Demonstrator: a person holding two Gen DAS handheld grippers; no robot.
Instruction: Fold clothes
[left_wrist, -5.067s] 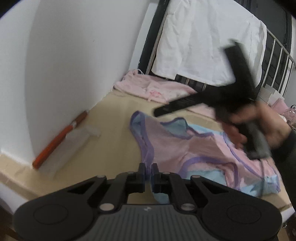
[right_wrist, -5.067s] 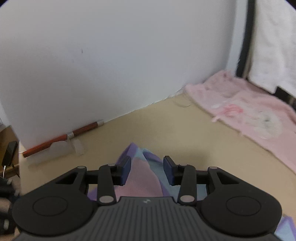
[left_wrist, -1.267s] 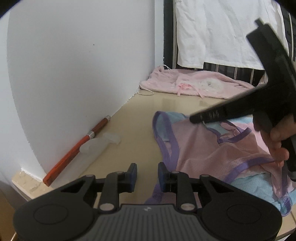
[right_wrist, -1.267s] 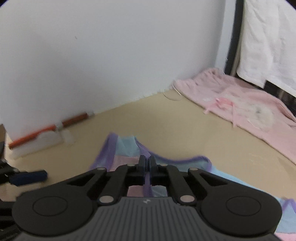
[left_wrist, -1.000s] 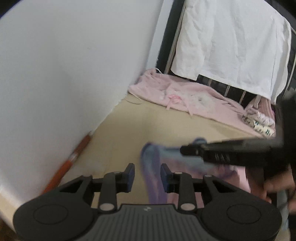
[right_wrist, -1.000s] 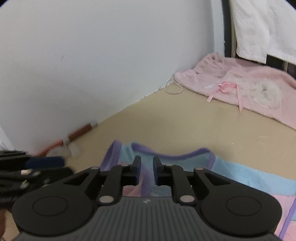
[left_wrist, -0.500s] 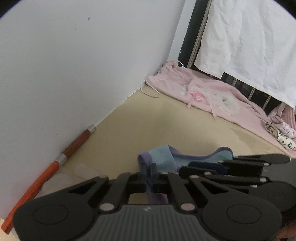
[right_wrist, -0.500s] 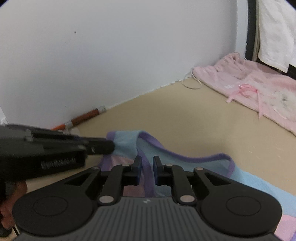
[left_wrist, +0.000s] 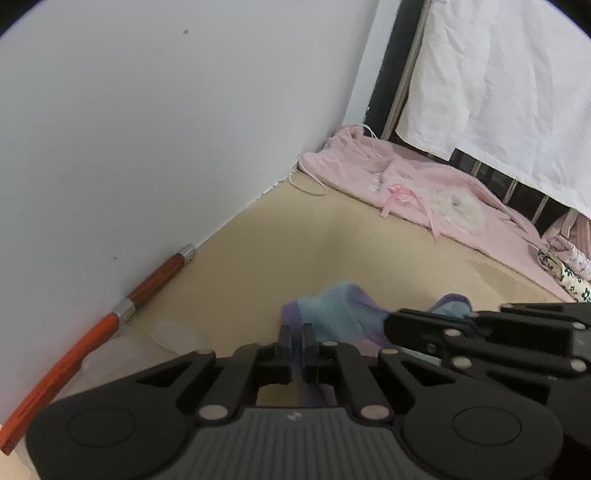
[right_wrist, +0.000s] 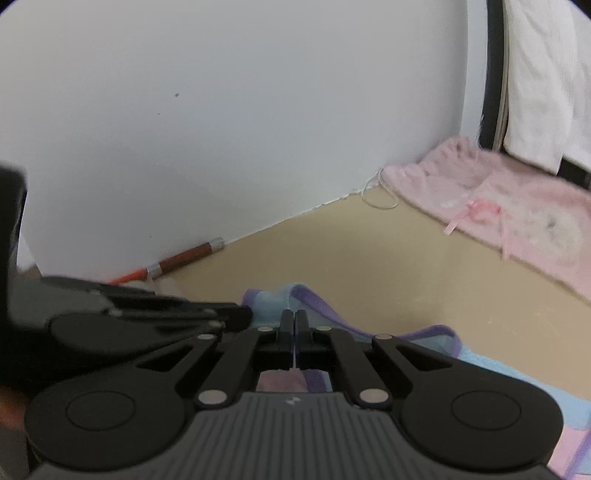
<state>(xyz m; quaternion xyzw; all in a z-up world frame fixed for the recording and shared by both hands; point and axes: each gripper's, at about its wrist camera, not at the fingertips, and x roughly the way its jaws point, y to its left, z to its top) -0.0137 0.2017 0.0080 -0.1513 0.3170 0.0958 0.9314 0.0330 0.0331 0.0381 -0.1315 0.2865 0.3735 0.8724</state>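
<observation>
pinching the blue-and-purple garment (left_wrist: 334, 314) on the tan surface (left_wrist: 295, 236), the left hand-held gripper (left_wrist: 296, 341) is clamped on its hem; the right hand-held gripper (right_wrist: 293, 332) grips it too. only the left view shows floral fabric (left_wrist: 565, 269).

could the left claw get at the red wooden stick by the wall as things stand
Probably not right away. The left claw is shut on the blue and purple mesh garment, so it is occupied. The red wooden stick lies in the open along the white wall; nothing blocks it once the garment is let go.
</observation>
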